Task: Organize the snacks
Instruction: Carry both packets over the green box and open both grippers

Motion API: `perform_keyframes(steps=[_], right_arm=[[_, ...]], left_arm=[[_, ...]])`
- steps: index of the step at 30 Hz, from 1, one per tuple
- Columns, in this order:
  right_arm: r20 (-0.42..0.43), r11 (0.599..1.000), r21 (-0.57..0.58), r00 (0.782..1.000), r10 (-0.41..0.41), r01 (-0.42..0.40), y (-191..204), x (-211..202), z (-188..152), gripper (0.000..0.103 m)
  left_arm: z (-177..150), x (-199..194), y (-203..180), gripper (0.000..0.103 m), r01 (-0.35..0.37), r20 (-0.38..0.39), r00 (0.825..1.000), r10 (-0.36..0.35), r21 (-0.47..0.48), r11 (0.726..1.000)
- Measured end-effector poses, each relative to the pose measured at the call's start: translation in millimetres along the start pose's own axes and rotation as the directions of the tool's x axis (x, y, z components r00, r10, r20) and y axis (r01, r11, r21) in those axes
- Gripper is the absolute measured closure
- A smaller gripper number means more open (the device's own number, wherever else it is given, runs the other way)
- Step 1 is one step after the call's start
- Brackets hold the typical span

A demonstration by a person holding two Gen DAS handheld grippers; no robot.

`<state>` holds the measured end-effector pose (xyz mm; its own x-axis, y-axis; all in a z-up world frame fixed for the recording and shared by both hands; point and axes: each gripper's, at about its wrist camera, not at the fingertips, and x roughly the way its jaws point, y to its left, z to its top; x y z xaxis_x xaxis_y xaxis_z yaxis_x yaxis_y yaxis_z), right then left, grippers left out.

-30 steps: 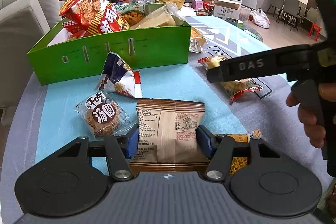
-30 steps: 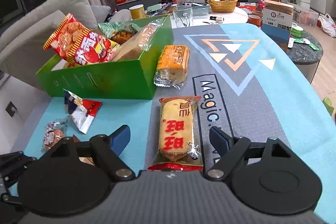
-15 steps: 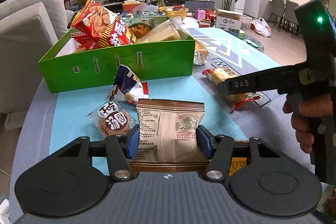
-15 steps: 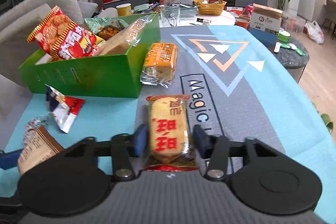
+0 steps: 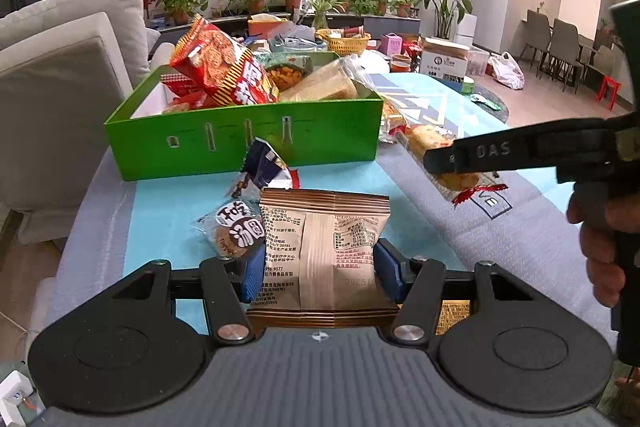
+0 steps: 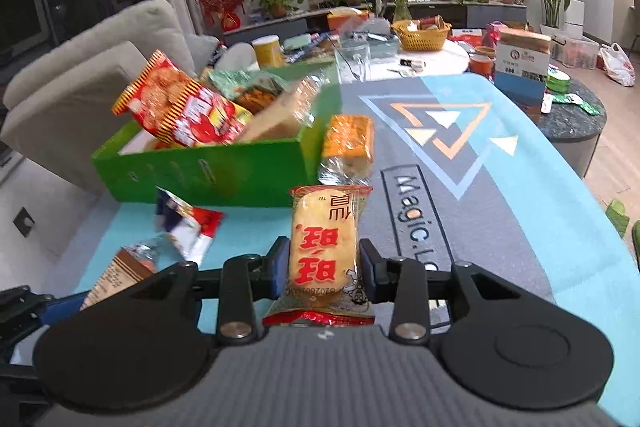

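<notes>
Both grippers are loaded. Left gripper (image 5: 320, 273) pinches a brown foil snack packet (image 5: 322, 247) between its blue pads (image 5: 253, 277), the packet standing up off the mat. Right gripper (image 6: 323, 269) has just been closing its jaws, and they now press both sides of a rice cracker packet (image 6: 323, 255) with red characters — its red crimped end hangs toward the camera.

Just beyond the left gripper, on the pale blue part of the table mat (image 5: 168, 247), lie a round cookie in clear wrap (image 5: 236, 233) and a blue-and-white wrapper (image 5: 266, 173). Behind them, toward the mat's far left corner, stands the green box (image 5: 244, 139), already crowded with a red biscuit bag (image 5: 218, 67) and other packets. An orange-topped cake packet (image 6: 348, 147) leans against the box's right end. A person's hand (image 5: 600, 247) grips the right gripper's handle at the left view's right edge.
</notes>
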<state>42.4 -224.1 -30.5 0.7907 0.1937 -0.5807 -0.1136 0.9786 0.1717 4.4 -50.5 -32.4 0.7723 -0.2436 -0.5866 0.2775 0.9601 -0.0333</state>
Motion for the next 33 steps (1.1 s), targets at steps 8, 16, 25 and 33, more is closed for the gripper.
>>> perform_keyframes(steps=[8,16,25,33], right_arm=[[0.065,0.998,-0.022,0.996,0.066,-0.064,16.9,-24.1,17.7,0.067],[0.113,0.995,-0.042,0.989,0.097,-0.093,28.1,-28.2,45.3,0.067],[0.137,0.994,-0.021,0.984,0.111,-0.109,32.3,-14.0,82.3,0.067],[0.144,0.996,0.018,0.986,0.087,-0.090,28.8,16.0,111.4,0.067]], left_arm=[[13.9,-14.9,4.8,0.050,-0.017,0.054,0.998,0.017,-0.009,1.000],[52.8,-18.5,10.8,0.050,-0.012,0.129,0.991,0.014,-0.014,1.000],[93.8,2.1,14.8,0.050,-0.034,0.160,0.987,0.031,0.019,0.999],[118.5,35.9,21.0,0.050,-0.035,0.150,0.988,0.033,0.007,0.999]])
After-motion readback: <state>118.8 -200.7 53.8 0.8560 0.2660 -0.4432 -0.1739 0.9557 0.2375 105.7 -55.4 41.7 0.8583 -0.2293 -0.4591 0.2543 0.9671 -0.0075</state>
